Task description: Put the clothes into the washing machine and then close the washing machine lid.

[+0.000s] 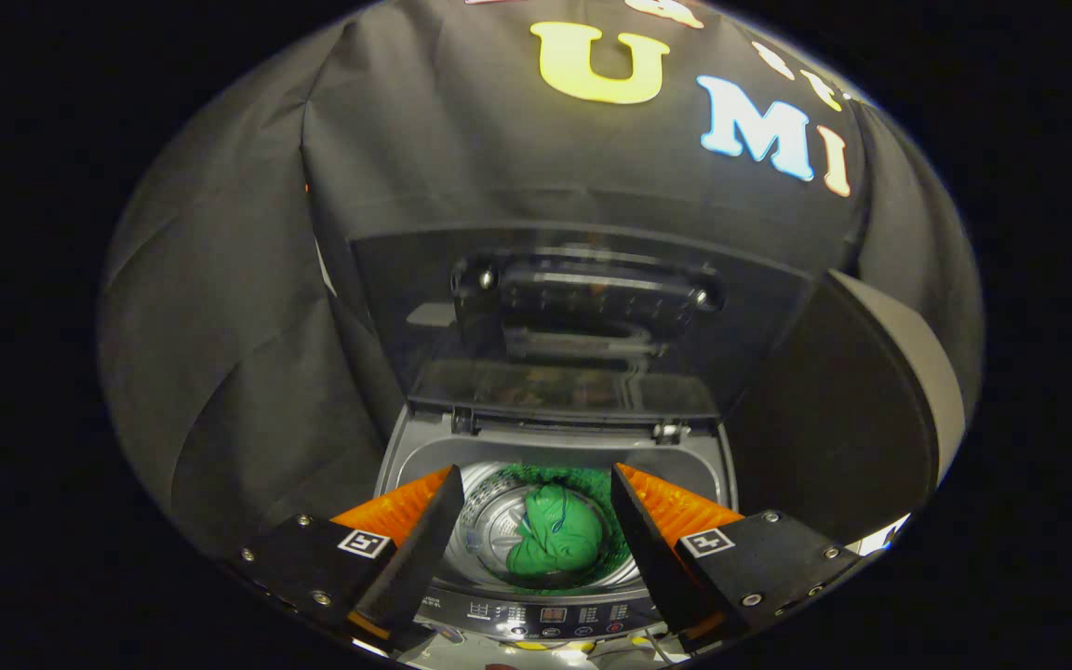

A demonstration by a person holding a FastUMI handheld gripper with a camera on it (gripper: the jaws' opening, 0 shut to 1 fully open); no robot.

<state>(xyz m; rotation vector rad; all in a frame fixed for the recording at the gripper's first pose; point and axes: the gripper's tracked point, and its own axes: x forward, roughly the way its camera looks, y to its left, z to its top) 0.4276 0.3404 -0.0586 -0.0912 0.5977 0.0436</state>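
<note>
You held the gripper [536,484] spread and empty above the washing machine [555,447], green clothes [556,540] in its drum, lid [582,316] upright.

Your gripper [536,484] hangs w/ fingers apart, nothing held, above the washing machine [555,447]; green clothes [556,540] lie in the drum, lid [582,316] upright behind.
</note>
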